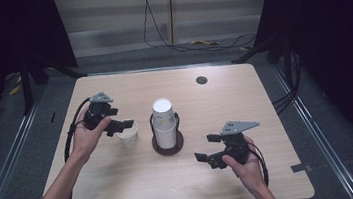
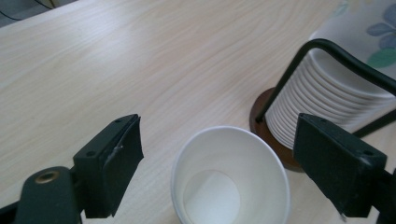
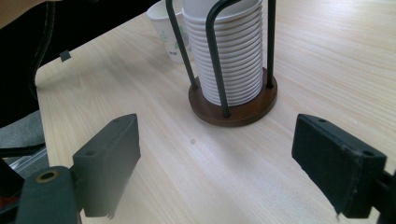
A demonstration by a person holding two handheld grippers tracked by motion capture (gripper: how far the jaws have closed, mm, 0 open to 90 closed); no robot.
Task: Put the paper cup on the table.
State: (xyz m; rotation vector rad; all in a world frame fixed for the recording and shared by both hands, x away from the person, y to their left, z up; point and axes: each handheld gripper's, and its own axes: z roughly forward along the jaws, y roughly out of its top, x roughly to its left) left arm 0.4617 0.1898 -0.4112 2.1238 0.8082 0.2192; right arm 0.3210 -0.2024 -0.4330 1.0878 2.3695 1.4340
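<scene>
Stood upright just left of the cup stack (image 1: 164,123): a paper cup (image 2: 229,177), likely light, thin-walled and easily crushed, best pinched gently across the rim, between spread jaws of the left gripper (image 2: 224,172), right gripper (image 3: 229,163) also spread wide.

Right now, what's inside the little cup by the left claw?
Nothing. The cup stands upright between the open left claw's jaws, and its white bottom shows bare. The near part of its inside wall is hidden below the picture's edge.
</scene>
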